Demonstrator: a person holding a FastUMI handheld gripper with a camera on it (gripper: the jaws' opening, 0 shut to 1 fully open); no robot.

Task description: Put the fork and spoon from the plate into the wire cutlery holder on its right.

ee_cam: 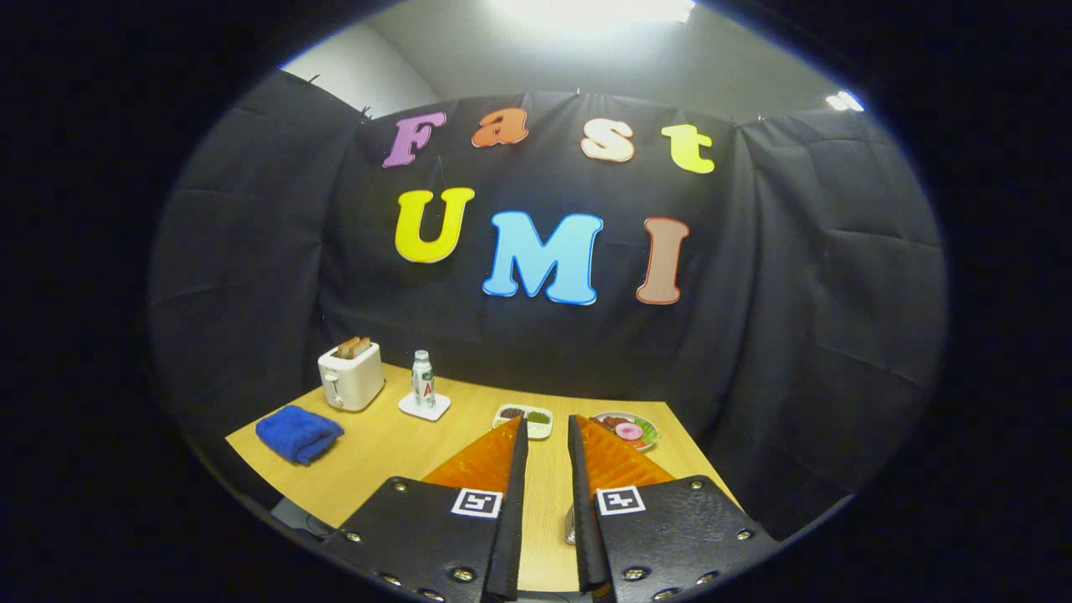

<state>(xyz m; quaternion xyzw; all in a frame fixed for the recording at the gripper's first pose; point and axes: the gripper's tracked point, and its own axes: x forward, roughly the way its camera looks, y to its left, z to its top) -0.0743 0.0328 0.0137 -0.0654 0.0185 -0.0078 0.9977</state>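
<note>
My gripper [546,435] hangs well above the wooden table [394,456]. Its two fingers stand a narrow gap apart, and bare tabletop shows between them. A small shiny metal piece [570,524] peeks out low in that gap, against the inner edge of the right finger [615,461]; I cannot tell what it is. Just beyond the right fingertip lies a round plate [626,430] holding colourful food. No cutlery is visible on it from here.
Beyond the left fingertip lies a small white two-part dish [523,419]. Further left are a bottle [424,378] on a white coaster, a white toaster [350,377] with toast in it, and a folded blue cloth [298,433]. Black cloth walls close the table's far sides.
</note>
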